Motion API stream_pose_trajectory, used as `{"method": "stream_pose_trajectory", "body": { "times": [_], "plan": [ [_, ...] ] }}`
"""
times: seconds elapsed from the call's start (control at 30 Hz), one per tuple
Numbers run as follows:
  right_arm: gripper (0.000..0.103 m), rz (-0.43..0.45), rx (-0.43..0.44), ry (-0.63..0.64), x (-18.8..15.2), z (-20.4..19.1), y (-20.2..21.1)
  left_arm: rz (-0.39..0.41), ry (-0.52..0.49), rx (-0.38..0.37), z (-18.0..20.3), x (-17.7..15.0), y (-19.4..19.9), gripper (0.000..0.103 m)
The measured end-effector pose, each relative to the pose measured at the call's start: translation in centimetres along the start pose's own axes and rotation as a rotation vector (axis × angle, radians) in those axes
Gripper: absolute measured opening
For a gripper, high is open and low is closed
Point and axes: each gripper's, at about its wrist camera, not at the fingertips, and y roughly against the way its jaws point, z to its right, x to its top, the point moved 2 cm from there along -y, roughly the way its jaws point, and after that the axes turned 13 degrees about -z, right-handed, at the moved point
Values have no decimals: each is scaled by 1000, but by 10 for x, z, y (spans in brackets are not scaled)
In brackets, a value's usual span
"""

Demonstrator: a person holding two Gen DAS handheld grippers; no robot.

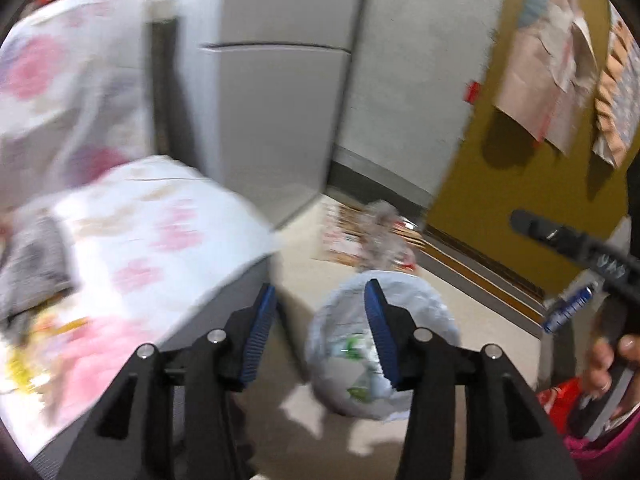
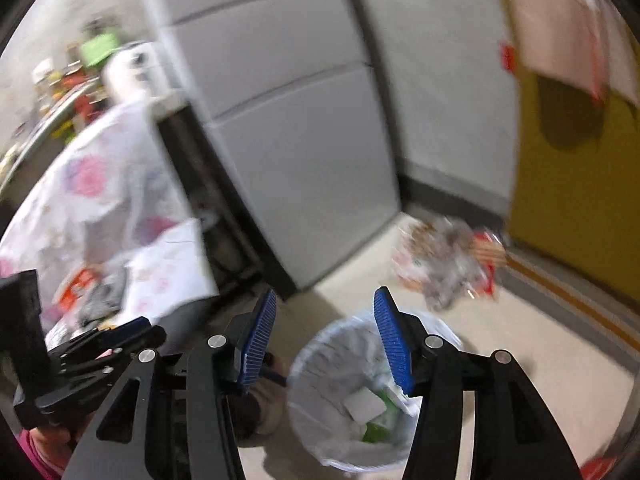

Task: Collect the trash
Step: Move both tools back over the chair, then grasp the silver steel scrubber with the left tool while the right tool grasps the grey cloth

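We hold both grippers tilted down toward the floor, over a bin (image 2: 352, 396) lined with a white bag.

Left gripper (image 1: 322, 326): jaws partly apart, nothing between the blue pads (image 1: 260, 336). In the left wrist view the bin (image 1: 348, 360) sits lower centre, its rim half behind the right-hand pad. The picture is blurred, so we cannot say how close the pads are to the rim.

Right gripper (image 2: 324, 334): jaws likewise partly spread, pads bare. In the right wrist view the bin lies directly below and between the fingers, lower centre. Inside it: white paper and green scraps (image 2: 376, 432).

In the left wrist view the right gripper (image 1: 576, 248) enters at the right edge, pointing toward upper left, with a hand (image 1: 608, 364) wrapped round its grip at lower right and a pink sleeve (image 1: 612, 440) below. In the right wrist view the left gripper (image 2: 104, 344) shows at lower left, just beside our own fingers.

More trash (image 2: 448, 268), a crumpled clear bag with red and orange wrappers, lies on the floor (image 2: 520, 340) at centre right, near the yellow wall (image 2: 580, 200) and well apart from the bin.

A table with a flowered cloth (image 1: 152, 248) fills the left of the left wrist view; a grey fridge (image 2: 288, 120) stands upper centre.
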Motion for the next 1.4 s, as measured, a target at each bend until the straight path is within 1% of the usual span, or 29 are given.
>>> {"method": "stream_pose_trajectory", "body": {
  "times": [0.03, 0.07, 0.17, 0.23, 0.27, 0.37, 0.47, 0.53, 0.57, 0.6, 0.67, 0.77, 0.83, 0.87, 0.93, 0.97, 1.03, 1.07, 1.17, 1.3, 1.4],
  "plan": [
    [53, 9, 16, 44, 3, -17, 4, 13, 20, 22, -11, -5, 12, 46],
    [53, 17, 31, 80, 4, -33, 7, 25, 47, 77, -28, -15, 30, 46],
    [54, 18, 135, 236, 7, -103, 10, 50, 112, 192, -62, -36, 67, 50],
    [54, 7, 185, 313, 5, -139, 7, 56, 194, 271, -92, -58, 97, 53],
    [54, -1, 205, 348, 3, -158, 4, 58, 220, 290, -101, -64, 104, 54],
    [54, -43, 280, 431, -3, -213, -9, 58, 355, 388, -143, -96, 140, 54],
    [54, -92, 355, 507, -10, -272, -23, 57, 434, 453, -172, -117, 166, 54],
    [54, -103, 363, 548, -15, -298, -25, 54, 483, 510, -190, -129, 182, 54],
    [54, -114, 361, 569, -15, -314, -28, 50, 504, 532, -196, -134, 189, 54],
    [54, -125, 359, 577, -15, -321, -29, 48, 535, 545, -205, -141, 197, 54],
    [54, -154, 365, 590, -17, -334, -33, 59, 589, 564, -218, -152, 210, 55],
    [55, -150, 349, 628, -28, -347, -37, 90, 626, 580, -232, -167, 220, 55],
    [56, -145, 368, 620, -34, -349, -39, 91, 632, 576, -238, -171, 216, 55],
    [58, -144, 372, 616, -36, -349, -40, 88, 635, 569, -240, -172, 214, 55],
    [59, -150, 359, 622, -39, -349, -44, 88, 626, 550, -242, -169, 208, 55],
    [59, -158, 344, 628, -40, -348, -47, 88, 617, 541, -244, -165, 203, 55],
    [59, -166, 336, 623, -38, -347, -52, 75, 597, 511, -249, -159, 195, 61],
    [59, -168, 336, 619, -37, -346, -53, 64, 591, 499, -252, -155, 189, 61],
    [59, -158, 324, 625, -32, -345, -57, 35, 589, 462, -263, -143, 172, 61],
    [59, -144, 313, 638, -22, -346, -68, 17, 597, 417, -285, -117, 151, 60],
    [59, -143, 308, 638, -12, -347, -78, -33, 602, 408, -302, -101, 131, 59]
  ]
}}
